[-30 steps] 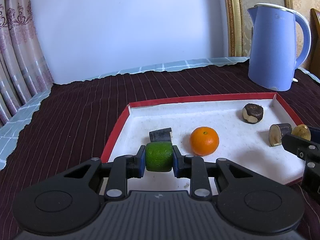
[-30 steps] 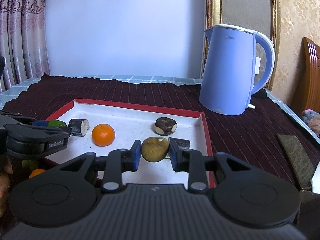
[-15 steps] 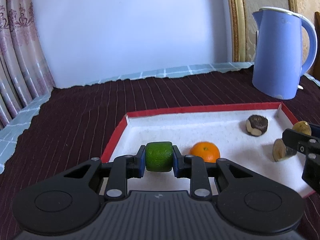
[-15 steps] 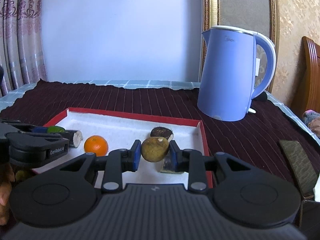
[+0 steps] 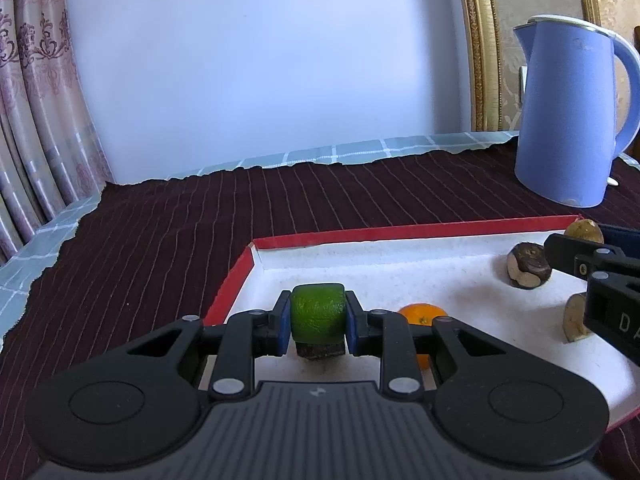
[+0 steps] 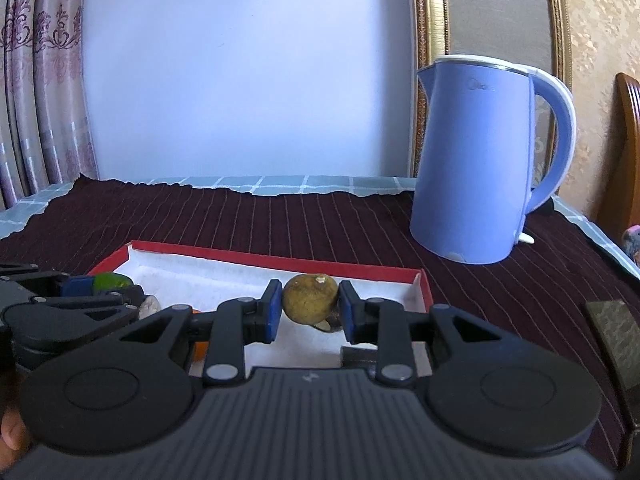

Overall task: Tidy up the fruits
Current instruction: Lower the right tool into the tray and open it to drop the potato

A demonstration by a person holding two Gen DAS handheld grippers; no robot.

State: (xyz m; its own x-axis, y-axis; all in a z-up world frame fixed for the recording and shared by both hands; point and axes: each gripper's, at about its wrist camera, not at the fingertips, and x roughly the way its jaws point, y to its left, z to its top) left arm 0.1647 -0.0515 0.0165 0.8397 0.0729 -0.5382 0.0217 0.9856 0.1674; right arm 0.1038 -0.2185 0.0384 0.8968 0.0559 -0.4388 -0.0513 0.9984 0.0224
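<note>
Far left, at nine o'clock of the table: bare dark striped cloth point(image 5: 168, 248), nothing on it. Next, the red-rimmed tray point(image 5: 400, 231) with its white floor. Over the tray's near-left corner, the left gripper point(image 5: 317, 318), jaws clamped on a green citrus point(image 5: 317, 314), pads pressed flat against both flanks so the rind looks squared off. Judged soft-skinned and a little yielding, light, slightly waxy; best held across the widest girth as now, never by the ends. A dark stub point(image 5: 320, 350) showing just below it, touching or merely behind cannot be told.

Toward three o'clock of that fruit, on the tray floor: a small orange point(image 5: 422, 314), half hidden behind a finger. Farther on, at about two o'clock, a brown-and-cream round piece point(image 5: 528, 265) and, nearer, a pale cut piece point(image 5: 574, 318).

Then the right gripper point(image 6: 308, 312), jaws shut on a dull yellow-brown fruit point(image 6: 309, 298), held above the tray's right half. Rough, matte skin, probably firm and light, unlikely to slip; grip across the middle looks sound.

At one o'clock beyond the tray, well apart: a blue kettle point(image 6: 476, 160), upright. Far right, a flat dark slab point(image 6: 612, 336) on the cloth.
</note>
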